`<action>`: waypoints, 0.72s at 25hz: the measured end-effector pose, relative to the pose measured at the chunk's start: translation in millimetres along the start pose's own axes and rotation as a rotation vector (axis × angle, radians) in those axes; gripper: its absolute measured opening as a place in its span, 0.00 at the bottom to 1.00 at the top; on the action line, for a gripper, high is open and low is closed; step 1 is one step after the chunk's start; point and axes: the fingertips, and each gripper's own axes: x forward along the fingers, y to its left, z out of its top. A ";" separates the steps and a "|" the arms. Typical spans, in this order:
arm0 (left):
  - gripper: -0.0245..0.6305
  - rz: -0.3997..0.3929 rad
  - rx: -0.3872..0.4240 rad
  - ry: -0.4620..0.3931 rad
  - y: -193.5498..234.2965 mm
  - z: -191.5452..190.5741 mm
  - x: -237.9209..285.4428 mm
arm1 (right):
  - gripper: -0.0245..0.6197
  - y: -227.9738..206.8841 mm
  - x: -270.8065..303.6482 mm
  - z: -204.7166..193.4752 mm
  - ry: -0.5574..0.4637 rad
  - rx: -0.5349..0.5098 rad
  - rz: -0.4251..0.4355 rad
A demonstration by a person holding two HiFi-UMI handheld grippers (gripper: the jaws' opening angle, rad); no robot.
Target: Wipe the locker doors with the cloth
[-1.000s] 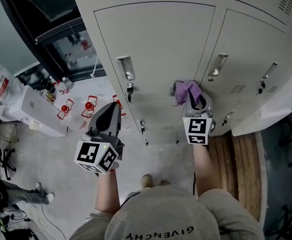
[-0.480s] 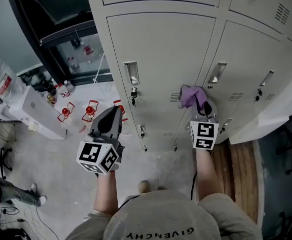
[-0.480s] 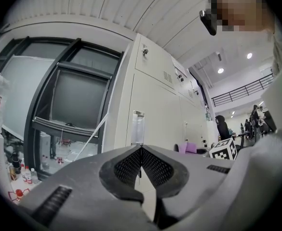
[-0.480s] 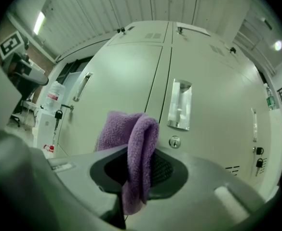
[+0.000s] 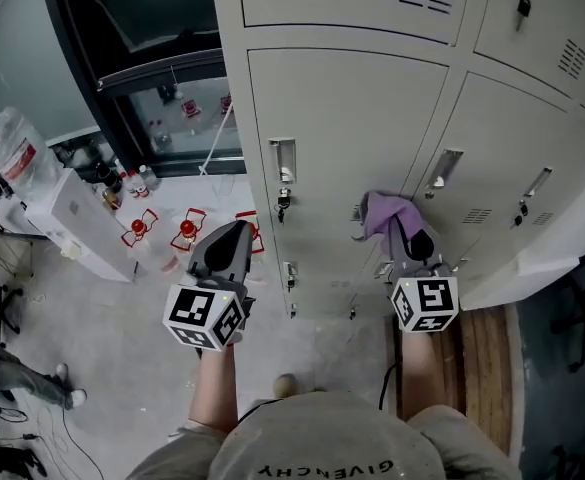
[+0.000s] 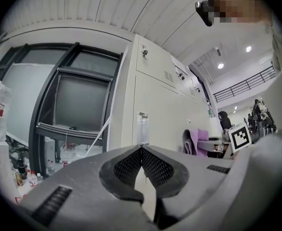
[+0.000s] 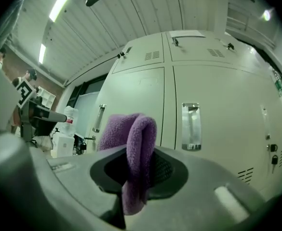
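Because the right gripper (image 7: 141,172) is clamped tight on a folded wad of the purple cloth (image 7: 137,134), the soft bulge pokes out past its tips, ready to rub metal. Straight ahead stand the locker doors (image 5: 352,128); I cannot tell whether the cloth touches them. The left gripper (image 6: 141,150), closed on nothing, hangs aside.

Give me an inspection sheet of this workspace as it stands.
Surface: grey metal locker doors, shut.
Job's things: purple fleece cloth, bunched, close to the doors.
Clutter: small bottles; large clear plastic water bottle.
Grippers: right gripper shut on the cloth; left gripper shut, empty.
Cables: thin dark cord beside the right forearm.
Surroundings: dark-framed window, grey concrete floor, wooden boards.
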 end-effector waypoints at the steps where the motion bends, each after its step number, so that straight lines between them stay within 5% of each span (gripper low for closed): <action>1: 0.04 0.001 0.000 -0.002 0.0 0.5 -0.7 | 0.14 1.9 -2.4 1.6 0.003 0.006 0.004; 18: 0.04 0.023 -0.018 0.005 -7.0 -7.0 -12.1 | 0.14 -9.2 -26.9 -3.5 0.028 0.040 -0.022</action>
